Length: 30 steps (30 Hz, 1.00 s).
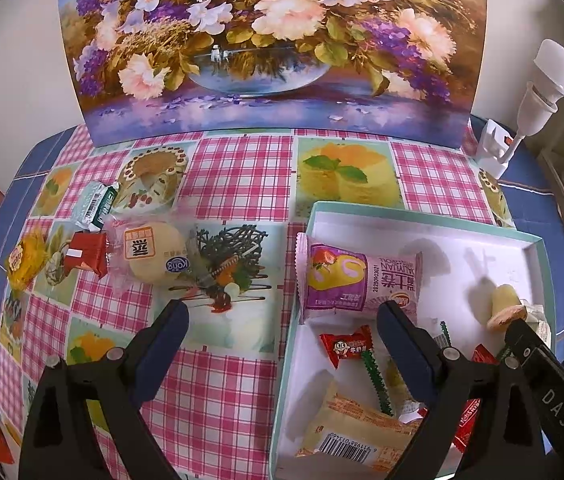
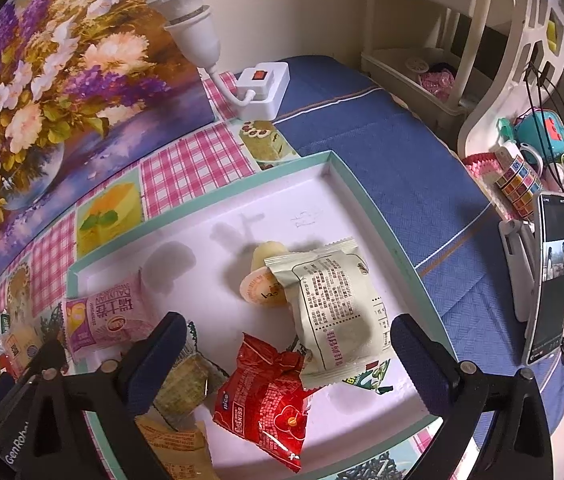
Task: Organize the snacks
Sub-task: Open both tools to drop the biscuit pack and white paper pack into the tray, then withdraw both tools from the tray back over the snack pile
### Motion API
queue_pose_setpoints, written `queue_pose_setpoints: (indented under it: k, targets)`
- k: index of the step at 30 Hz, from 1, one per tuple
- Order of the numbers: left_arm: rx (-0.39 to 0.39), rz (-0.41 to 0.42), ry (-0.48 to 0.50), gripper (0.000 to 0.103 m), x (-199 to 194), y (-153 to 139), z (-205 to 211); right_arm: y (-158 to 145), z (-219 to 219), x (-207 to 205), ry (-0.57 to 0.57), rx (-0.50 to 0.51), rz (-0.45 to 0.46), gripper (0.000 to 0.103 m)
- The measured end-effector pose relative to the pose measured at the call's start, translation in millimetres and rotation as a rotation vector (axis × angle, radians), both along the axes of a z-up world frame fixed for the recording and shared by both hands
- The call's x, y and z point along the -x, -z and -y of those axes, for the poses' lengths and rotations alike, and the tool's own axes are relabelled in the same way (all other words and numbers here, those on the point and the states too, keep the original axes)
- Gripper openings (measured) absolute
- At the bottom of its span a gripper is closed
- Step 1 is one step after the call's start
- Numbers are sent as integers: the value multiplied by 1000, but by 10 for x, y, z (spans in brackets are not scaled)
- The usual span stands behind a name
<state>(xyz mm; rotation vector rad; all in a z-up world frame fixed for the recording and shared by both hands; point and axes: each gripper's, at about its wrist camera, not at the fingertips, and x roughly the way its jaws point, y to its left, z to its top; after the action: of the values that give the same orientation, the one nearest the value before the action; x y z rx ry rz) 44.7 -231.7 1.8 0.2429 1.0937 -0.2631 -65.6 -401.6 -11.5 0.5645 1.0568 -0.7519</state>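
Observation:
A shallow white box with a teal rim [image 1: 422,216] [image 2: 362,196] holds snacks: a pink roll-cake packet [image 1: 362,280] [image 2: 106,316], a jelly cup [image 1: 504,306] [image 2: 260,280], a pale green packet [image 2: 334,308], a red packet [image 2: 270,396], a small red candy [image 1: 348,346] and an orange packet [image 1: 358,428]. Loose on the tablecloth to the left lie a clear-wrapped round pastry [image 1: 154,256], a red packet [image 1: 84,254], a teal packet [image 1: 96,204] and a yellow packet [image 1: 22,260]. My left gripper [image 1: 282,320] is open and empty at the box's left rim. My right gripper [image 2: 286,332] is open and empty over the box.
A flower painting [image 1: 274,40] stands at the table's back. A white lamp [image 1: 538,88] with a switch base [image 2: 262,88] stands at the back right. A phone on a stand [image 2: 550,276] and toys sit right of the box. A blue cloth [image 2: 402,152] covers the table's right side.

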Motion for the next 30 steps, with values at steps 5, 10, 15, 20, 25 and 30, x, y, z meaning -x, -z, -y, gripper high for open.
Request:
queue_pose_setpoints:
  k: [5, 10, 15, 20, 25, 30]
  targets:
    - [3, -4, -4, 95, -7, 4, -11, 1, 0, -7, -4, 3, -6, 103]
    - [13, -8, -14, 95, -24, -15, -44, -6, -11, -8, -9, 2, -11, 103]
    - [47, -6, -25, 95, -84, -127, -153, -125, -28, 14, 2, 15, 2, 103]
    - [63, 27, -36, 95, -156, -291, -317, -286, -111, -18, -9, 22, 41, 103]
    - [43, 78, -48, 95, -234, -417, -523, -351, -242, -109, -35, 27, 51, 103]
    - [10, 110, -87, 95, -359, -477, -831, -389, -408, -245, -77, 29, 55, 103]
